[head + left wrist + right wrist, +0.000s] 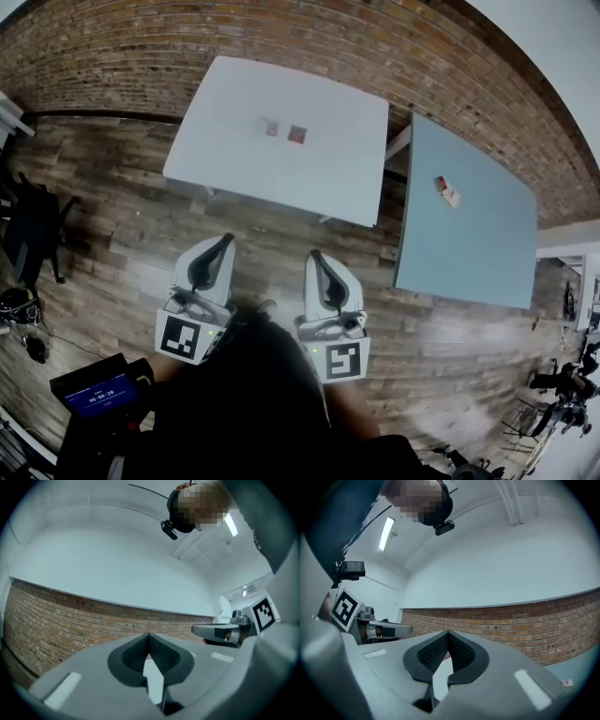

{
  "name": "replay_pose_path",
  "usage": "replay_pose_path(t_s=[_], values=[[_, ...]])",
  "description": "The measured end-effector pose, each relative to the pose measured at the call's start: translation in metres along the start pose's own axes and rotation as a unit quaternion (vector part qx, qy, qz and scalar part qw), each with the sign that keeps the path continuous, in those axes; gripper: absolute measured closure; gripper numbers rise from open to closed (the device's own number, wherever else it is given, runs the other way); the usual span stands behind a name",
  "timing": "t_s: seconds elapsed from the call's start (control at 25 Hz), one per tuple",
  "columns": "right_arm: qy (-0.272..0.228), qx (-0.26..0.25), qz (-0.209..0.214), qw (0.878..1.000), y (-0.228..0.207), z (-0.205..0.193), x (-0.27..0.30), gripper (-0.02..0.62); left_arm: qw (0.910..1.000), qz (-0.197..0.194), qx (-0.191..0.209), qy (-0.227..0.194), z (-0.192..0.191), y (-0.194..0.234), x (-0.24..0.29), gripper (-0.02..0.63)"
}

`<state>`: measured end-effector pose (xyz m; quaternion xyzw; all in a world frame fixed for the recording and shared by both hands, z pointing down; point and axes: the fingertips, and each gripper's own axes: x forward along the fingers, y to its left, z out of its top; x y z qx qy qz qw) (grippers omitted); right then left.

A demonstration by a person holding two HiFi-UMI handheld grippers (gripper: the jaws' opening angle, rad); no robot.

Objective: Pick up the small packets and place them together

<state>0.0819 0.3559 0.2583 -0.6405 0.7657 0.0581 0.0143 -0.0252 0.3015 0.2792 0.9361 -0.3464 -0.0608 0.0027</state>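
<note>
Distance is the hazard; white left gripper point(228, 238) and white right gripper point(315, 254), jaws pressed together and empty, hang well apart from two small reddish packets point(297, 134) on the white rectangular table point(234, 159); a third small packet point(446, 190), on the grey-blue table point(478, 253), may get overlooked.

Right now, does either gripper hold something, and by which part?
Nothing is held: the left gripper and the right gripper are both shut and empty.

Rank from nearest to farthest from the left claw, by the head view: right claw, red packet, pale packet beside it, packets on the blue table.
1. The right claw, alongside on the right.
2. The pale packet and the red packet, ahead on the white table: too close to call.
3. The packets on the blue table, far right.
</note>
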Motion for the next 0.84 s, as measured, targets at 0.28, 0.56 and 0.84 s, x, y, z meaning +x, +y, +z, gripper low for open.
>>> replay_pose_path(t_s=[0.28,0.56,0.84], values=[[0.002,0.02,-0.01,1.0,-0.002,0.0,0.007,0.595,0.9998,-0.003,-0.022,0.0,-0.003,-0.001,0.008,0.606],[0.009,0.01,-0.028,1.0,-0.011,-0.001,0.007,0.595,0.9996,-0.017,-0.025,-0.002,-0.011,-0.007,0.013,0.606],[0.003,0.009,-0.028,1.0,-0.013,0.001,0.009,0.595,0.9993,-0.016,-0.032,0.007,-0.012,-0.009,0.016,0.606]])
